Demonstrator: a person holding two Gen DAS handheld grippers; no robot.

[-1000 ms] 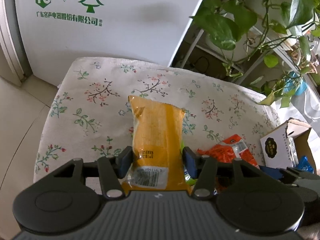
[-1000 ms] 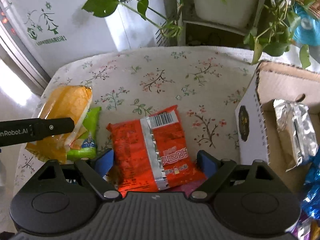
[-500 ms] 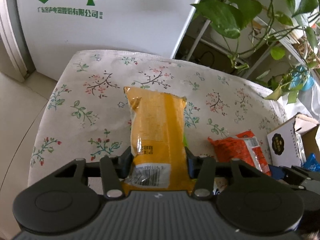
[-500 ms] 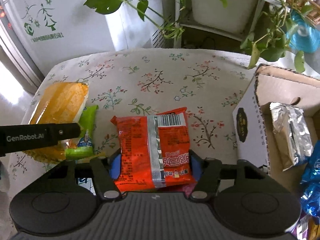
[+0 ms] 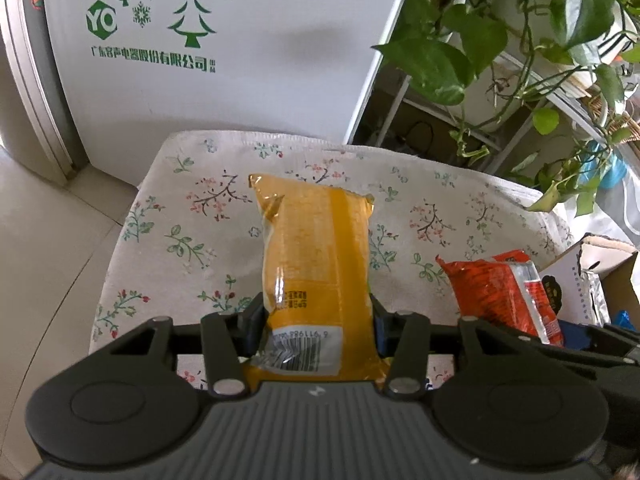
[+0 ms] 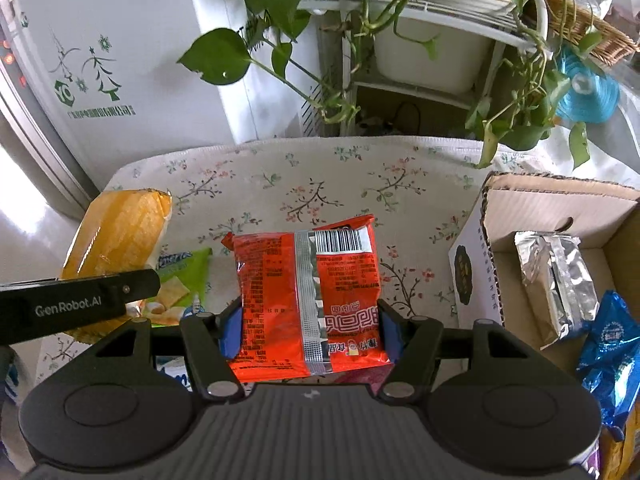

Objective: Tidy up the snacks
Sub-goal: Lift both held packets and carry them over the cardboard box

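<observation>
A yellow snack packet [image 5: 316, 248] stands lengthwise between the pads of my left gripper [image 5: 316, 318], which is shut on its lower end and holds it above the floral tablecloth [image 5: 192, 240]. My right gripper [image 6: 310, 330] is shut on a red snack packet [image 6: 304, 280], barcode side up, raised off the cloth. In the right wrist view the yellow packet [image 6: 120, 232] hangs at the left behind a black finger [image 6: 80, 304] of the left gripper. A green packet [image 6: 180, 284] lies on the cloth beneath it. The red packet [image 5: 496, 292] also shows at the right of the left wrist view.
An open cardboard box [image 6: 540, 200] at the right holds a silver packet [image 6: 556, 280] and a blue packet [image 6: 608, 344]. A white appliance [image 5: 240, 80] stands behind the table. Trailing plant leaves [image 6: 224, 56] hang over a white shelf at the back right.
The right jaws closed from wide onto the red packet and lifted it off the cloth. The left jaws tightened on the yellow packet, and it sits higher over the table.
</observation>
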